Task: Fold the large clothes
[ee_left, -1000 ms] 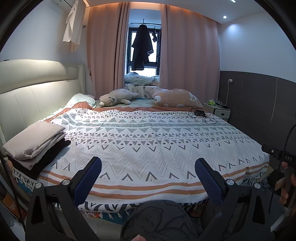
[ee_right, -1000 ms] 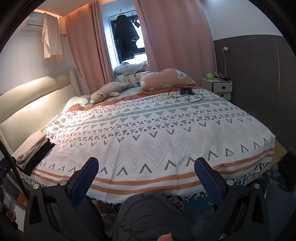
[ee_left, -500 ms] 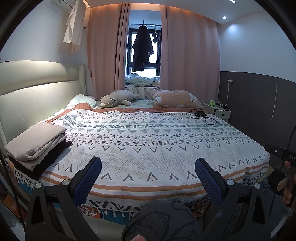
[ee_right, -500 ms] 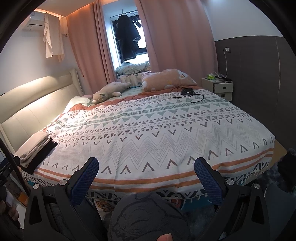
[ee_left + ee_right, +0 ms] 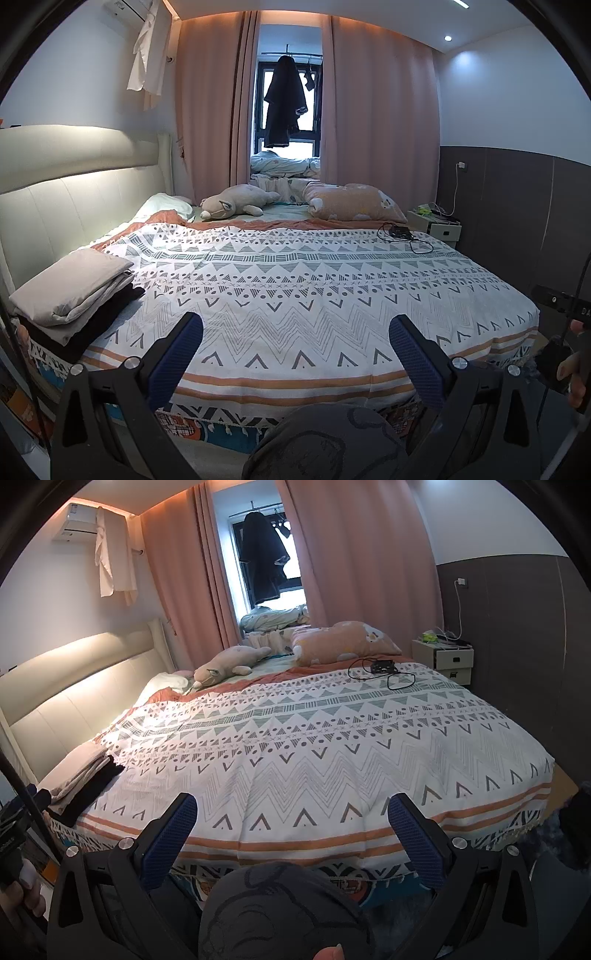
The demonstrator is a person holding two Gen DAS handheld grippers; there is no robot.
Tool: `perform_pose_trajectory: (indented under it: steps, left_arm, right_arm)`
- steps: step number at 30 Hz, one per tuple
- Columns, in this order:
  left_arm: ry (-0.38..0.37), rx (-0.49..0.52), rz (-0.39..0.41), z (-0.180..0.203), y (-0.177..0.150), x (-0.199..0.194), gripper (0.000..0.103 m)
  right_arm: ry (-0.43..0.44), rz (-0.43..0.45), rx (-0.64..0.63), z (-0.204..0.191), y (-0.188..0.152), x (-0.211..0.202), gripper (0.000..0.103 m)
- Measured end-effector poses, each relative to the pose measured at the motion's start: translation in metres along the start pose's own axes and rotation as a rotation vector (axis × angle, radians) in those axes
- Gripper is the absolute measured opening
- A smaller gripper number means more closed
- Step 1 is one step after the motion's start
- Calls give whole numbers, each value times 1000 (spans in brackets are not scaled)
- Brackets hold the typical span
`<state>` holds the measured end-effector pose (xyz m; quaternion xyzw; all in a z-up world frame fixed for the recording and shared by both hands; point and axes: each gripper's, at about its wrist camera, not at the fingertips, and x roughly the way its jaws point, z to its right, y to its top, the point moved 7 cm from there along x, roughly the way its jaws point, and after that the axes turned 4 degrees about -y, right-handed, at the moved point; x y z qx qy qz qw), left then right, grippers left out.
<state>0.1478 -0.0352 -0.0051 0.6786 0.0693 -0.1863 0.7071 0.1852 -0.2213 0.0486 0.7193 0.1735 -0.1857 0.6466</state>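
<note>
A stack of folded clothes (image 5: 70, 295), beige on top of black, lies on the bed's near left corner; it also shows in the right wrist view (image 5: 79, 775). A dark jacket (image 5: 284, 103) hangs at the window and a white garment (image 5: 147, 51) hangs from the air conditioner. My left gripper (image 5: 295, 332) is open and empty, held before the bed's foot edge. My right gripper (image 5: 293, 810) is open and empty too, at the same edge. No cloth is between either pair of fingers.
The patterned bedspread (image 5: 295, 280) covers the bed. A plush toy (image 5: 236, 203), a pink pillow (image 5: 354, 205) and a black device with cable (image 5: 400, 232) lie at the far end. A nightstand (image 5: 436, 227) stands right. The padded headboard (image 5: 55, 206) runs along the left.
Both grippers have drawn back and risen slightly from the bed's foot edge, so more of the bed's side shows. Both stay open and empty.
</note>
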Motion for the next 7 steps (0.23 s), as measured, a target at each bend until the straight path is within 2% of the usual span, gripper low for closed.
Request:
perform_pose_trajectory:
  steps: [7]
  left_arm:
    - [8, 1, 2, 1, 4, 6, 103]
  right_arm:
    - [5, -12, 8, 0, 2, 12, 103]
